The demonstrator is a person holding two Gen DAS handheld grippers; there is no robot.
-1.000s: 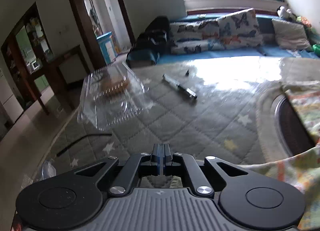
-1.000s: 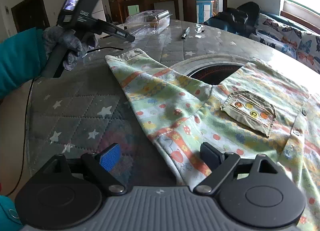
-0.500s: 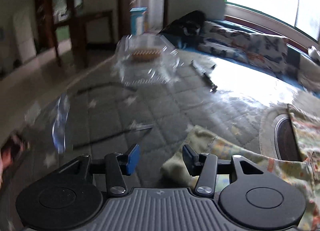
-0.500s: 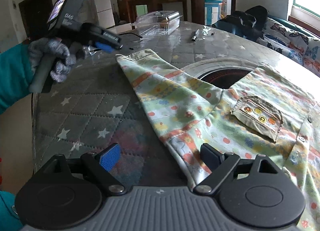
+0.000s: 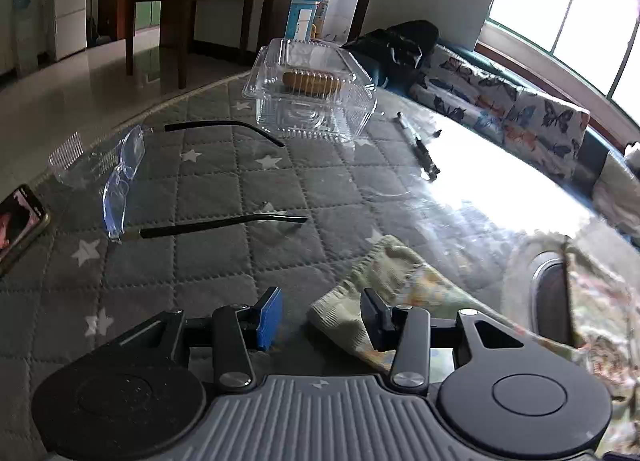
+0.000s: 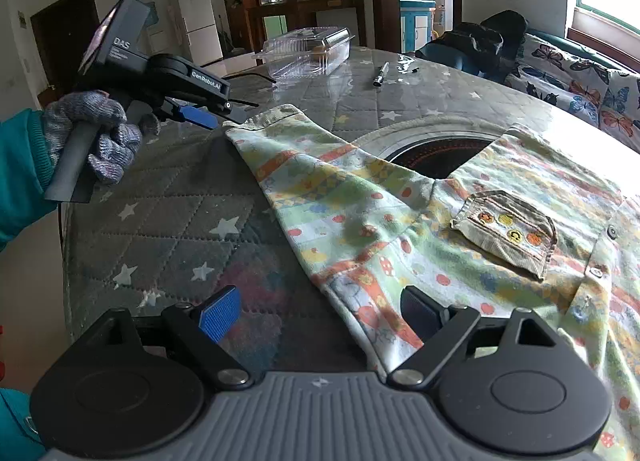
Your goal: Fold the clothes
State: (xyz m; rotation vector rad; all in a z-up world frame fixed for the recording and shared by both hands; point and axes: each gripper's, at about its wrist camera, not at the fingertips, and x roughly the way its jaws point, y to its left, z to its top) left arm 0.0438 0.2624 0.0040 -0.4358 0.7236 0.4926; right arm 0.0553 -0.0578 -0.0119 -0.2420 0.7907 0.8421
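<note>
A child's patterned shirt [image 6: 460, 221] with a corduroy chest pocket [image 6: 508, 229] lies flat on the quilted star table, one sleeve [image 6: 304, 157] stretched to the left. My left gripper [image 5: 320, 315] is open, low over the table, its jaws on either side of the sleeve cuff [image 5: 372, 281]; it also shows in the right wrist view [image 6: 224, 121] at the cuff's end. My right gripper [image 6: 324, 309] is open above the sleeve's lower edge near the armpit, touching nothing that I can see.
Clear glasses [image 5: 124, 177] and a phone [image 5: 20, 221] lie at the left. A clear plastic food box [image 5: 312, 93] and a pen [image 5: 420, 145] lie further back. A round recessed burner [image 6: 436, 149] sits partly under the shirt. A sofa [image 5: 520, 109] stands behind.
My left gripper has opened from shut, swung left and come down to the sleeve cuff. My right gripper stays open and has barely moved.
</note>
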